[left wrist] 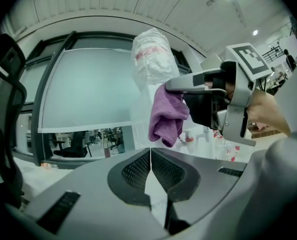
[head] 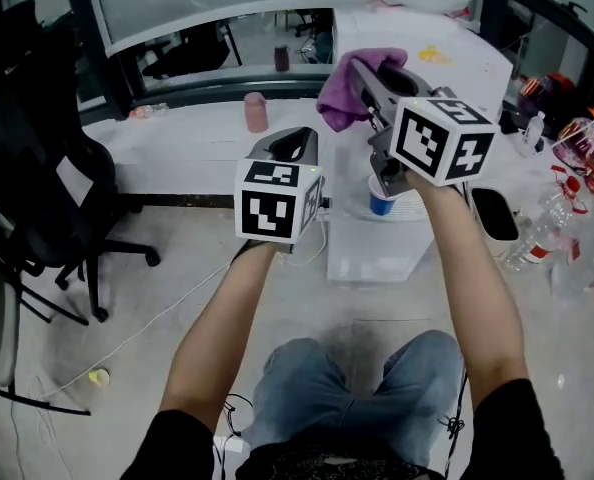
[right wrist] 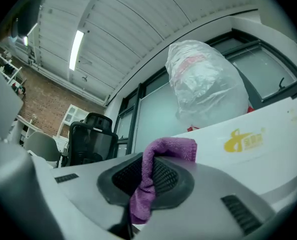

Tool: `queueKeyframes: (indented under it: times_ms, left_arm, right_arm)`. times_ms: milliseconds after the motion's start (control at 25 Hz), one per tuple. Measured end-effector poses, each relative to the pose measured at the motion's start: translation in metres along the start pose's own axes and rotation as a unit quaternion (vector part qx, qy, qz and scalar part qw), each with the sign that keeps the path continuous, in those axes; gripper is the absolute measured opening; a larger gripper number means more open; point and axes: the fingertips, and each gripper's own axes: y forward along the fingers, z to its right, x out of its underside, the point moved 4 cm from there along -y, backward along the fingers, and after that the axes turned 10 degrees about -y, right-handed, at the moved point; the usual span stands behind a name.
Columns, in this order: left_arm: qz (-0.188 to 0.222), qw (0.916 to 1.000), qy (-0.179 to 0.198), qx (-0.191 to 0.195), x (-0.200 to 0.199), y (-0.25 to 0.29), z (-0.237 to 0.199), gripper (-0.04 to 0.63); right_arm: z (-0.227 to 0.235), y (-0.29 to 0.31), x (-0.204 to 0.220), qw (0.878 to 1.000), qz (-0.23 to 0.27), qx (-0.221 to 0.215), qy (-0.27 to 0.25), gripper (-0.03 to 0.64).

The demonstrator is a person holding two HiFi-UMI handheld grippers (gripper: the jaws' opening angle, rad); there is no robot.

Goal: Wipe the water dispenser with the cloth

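The white water dispenser [head: 445, 60] stands in front of me, with a bagged bottle [right wrist: 206, 84] on top and a yellow logo on its upper panel [right wrist: 248, 141]. My right gripper [head: 363, 74] is shut on a purple cloth [head: 343, 90], held up close to the dispenser's upper left side. In the right gripper view the cloth [right wrist: 147, 184] hangs out between the jaws. My left gripper [head: 295, 140] is lower and to the left, shut with nothing in it; its pads [left wrist: 138, 169] meet. From the left gripper view the cloth [left wrist: 167, 115] dangles before the dispenser [left wrist: 141, 119].
A blue cup [head: 380, 201] stands on the dispenser's tray. A pink cup [head: 256, 111] is on the window ledge behind. Black office chair [head: 27, 168] at left, black bin [head: 495, 213] and several plastic bottles [head: 562, 223] at right. A white cable [head: 157, 318] runs over the floor.
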Motion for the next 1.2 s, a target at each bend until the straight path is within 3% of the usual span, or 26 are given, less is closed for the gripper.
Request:
queueKeyframes:
  times_ms: [560,1200]
  left_arm:
    - [0.003,1.0,-0.002,-0.008,0.003,-0.011,-0.014,0.028]
    - [-0.035,0.9992,-0.019,0.002,0.061,-0.008,-0.017,0.028]
  right_arm:
    - [-0.008,0.019,0.024,0.999,-0.014,0.019,0.031,0.032]
    - [-0.028,0.004,0.102,0.997,-0.07,0.023,0.026,0.032]
